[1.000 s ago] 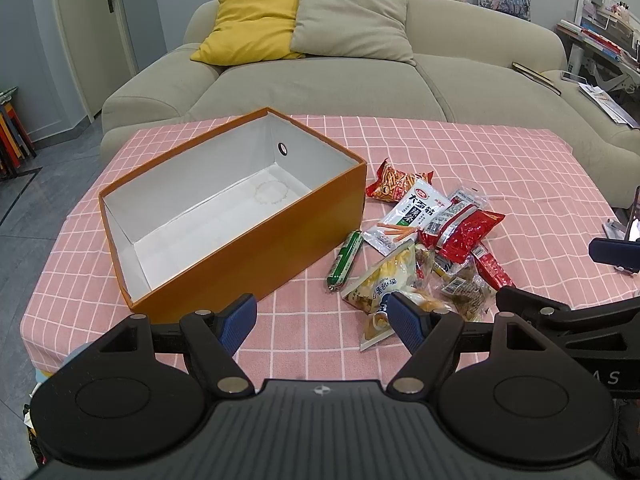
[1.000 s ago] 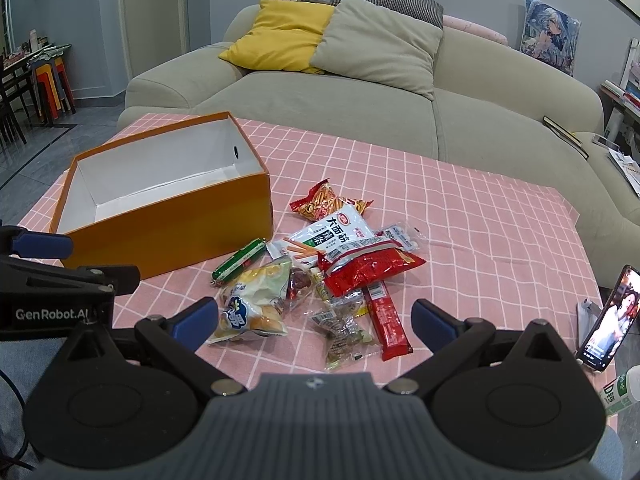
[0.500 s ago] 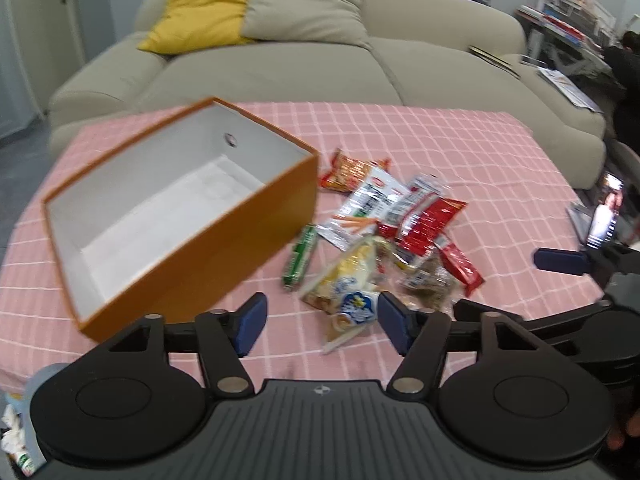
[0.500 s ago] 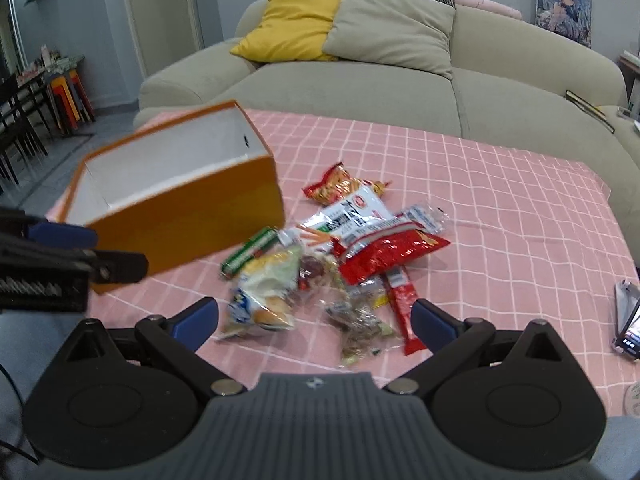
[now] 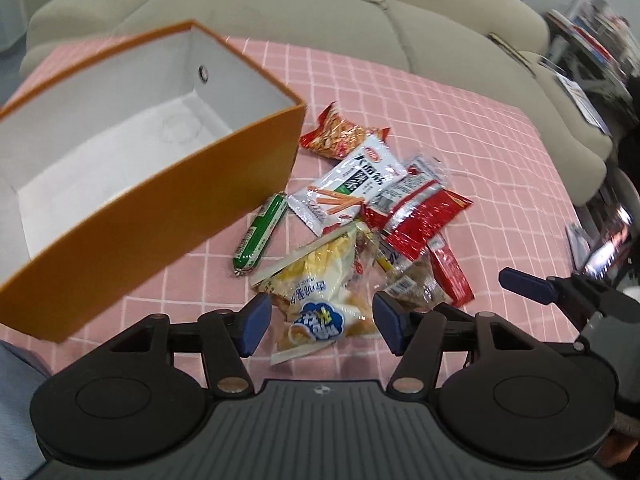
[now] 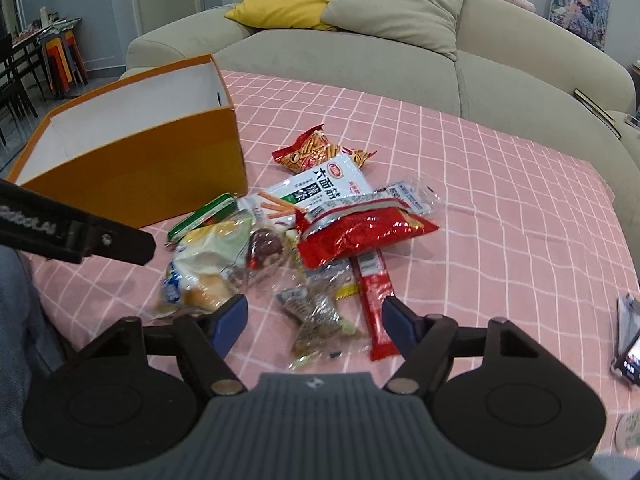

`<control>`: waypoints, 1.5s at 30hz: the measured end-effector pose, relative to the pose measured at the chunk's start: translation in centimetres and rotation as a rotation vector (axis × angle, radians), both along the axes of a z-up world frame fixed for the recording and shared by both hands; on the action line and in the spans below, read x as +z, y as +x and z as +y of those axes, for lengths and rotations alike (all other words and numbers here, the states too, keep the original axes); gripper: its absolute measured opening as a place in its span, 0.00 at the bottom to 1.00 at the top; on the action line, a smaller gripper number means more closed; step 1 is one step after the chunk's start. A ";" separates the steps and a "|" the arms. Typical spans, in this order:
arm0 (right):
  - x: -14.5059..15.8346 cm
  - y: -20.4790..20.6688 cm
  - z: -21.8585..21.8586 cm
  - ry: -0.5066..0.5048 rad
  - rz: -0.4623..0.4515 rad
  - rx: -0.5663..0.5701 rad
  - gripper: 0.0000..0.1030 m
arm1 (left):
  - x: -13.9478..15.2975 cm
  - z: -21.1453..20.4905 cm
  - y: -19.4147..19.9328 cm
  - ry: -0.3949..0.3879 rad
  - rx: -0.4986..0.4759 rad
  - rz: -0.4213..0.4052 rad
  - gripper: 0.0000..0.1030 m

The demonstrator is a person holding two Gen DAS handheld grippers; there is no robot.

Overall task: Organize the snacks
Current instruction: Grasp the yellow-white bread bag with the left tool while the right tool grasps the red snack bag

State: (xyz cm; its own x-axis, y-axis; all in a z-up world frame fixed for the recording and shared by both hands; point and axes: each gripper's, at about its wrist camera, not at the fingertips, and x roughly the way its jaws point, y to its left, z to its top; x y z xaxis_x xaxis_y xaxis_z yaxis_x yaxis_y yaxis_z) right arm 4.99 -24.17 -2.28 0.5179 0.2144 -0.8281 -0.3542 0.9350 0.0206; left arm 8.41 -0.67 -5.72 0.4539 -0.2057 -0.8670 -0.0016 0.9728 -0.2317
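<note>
An open, empty orange box (image 5: 160, 204) (image 6: 160, 168) stands on the pink checked tablecloth, left of a pile of snacks. The pile holds a yellow bread pack (image 5: 316, 292) (image 6: 204, 268), a green sausage (image 5: 260, 236), a white stick-snack bag (image 5: 348, 188) (image 6: 320, 188), a red bag (image 5: 420, 216) (image 6: 360, 236), a red stick pack (image 6: 376, 296) and a clear dark-snack pack (image 6: 316, 312). My left gripper (image 5: 318, 322) is open, its fingers on either side of the bread pack's near end. My right gripper (image 6: 314, 322) is open over the clear pack.
A beige sofa (image 6: 360, 60) with yellow and grey cushions stands behind the table. A phone (image 6: 628, 352) lies at the table's right edge. The left gripper's arm (image 6: 76, 228) crosses the right wrist view at left.
Both grippers have moved forward and down toward the snack pile. The left one now brackets the bread pack and the right one hangs over the clear pack. Both stay open.
</note>
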 end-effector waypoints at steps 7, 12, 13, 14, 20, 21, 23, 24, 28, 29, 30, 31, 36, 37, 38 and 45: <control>-1.3 3.8 0.1 -0.036 0.001 0.028 0.81 | -2.4 -0.7 2.8 0.020 0.050 0.130 0.71; -2.5 6.3 -0.4 -0.007 0.037 -0.010 0.82 | -4.2 -0.7 4.1 0.010 0.092 0.206 0.71; -2.7 6.7 -0.5 0.004 0.045 -0.019 0.80 | -4.4 -0.7 4.3 0.007 0.092 0.214 0.71; -2.8 7.0 -0.7 0.018 0.054 -0.029 0.80 | -4.7 -0.7 4.4 0.009 0.091 0.222 0.71; -3.5 8.8 -1.6 0.083 0.085 -0.083 0.78 | -6.2 -1.3 5.5 0.016 0.073 0.269 0.69; -3.6 9.2 -1.7 0.094 0.090 -0.091 0.78 | -6.4 -1.5 5.6 0.017 0.070 0.275 0.68; -4.0 10.0 -1.9 0.114 0.106 -0.113 0.78 | -6.7 -1.7 5.9 0.017 0.068 0.282 0.62; -4.2 10.4 -1.9 0.123 0.114 -0.124 0.78 | -6.8 -1.8 6.1 0.019 0.066 0.281 0.61; -5.1 11.6 -2.2 0.152 0.153 -0.171 0.78 | -6.7 -2.1 6.3 0.035 0.046 0.277 0.54; -5.4 11.8 -2.2 0.159 0.163 -0.183 0.78 | -6.7 -2.1 6.4 0.033 0.047 0.277 0.52; -5.6 12.0 -2.2 0.166 0.173 -0.192 0.78 | -6.7 -2.0 6.4 0.032 0.048 0.278 0.52; -5.8 12.1 -2.1 0.163 0.180 -0.201 0.75 | -6.8 -2.0 6.4 0.030 0.049 0.277 0.51; -5.5 12.0 -1.6 0.162 0.177 -0.210 0.61 | -6.7 -1.8 6.4 0.015 0.052 0.271 0.42; -5.3 11.9 -1.5 0.158 0.169 -0.209 0.55 | -6.7 -1.9 6.4 0.013 0.053 0.271 0.41; -5.1 11.8 -1.5 0.157 0.160 -0.211 0.53 | -6.7 -1.9 6.4 0.017 0.053 0.270 0.41; -3.0 11.1 -1.5 0.155 0.098 -0.207 0.33 | -5.7 -1.7 5.7 0.015 0.058 0.234 0.39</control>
State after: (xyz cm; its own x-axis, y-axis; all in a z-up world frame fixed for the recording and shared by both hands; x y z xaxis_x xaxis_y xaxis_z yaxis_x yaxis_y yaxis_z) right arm 16.12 -25.66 -5.27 0.4826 0.2407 -0.8421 -0.1451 0.9702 0.1941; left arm 14.10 -2.37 -11.46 0.2514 -0.1714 -0.9526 -0.1097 0.9728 -0.2040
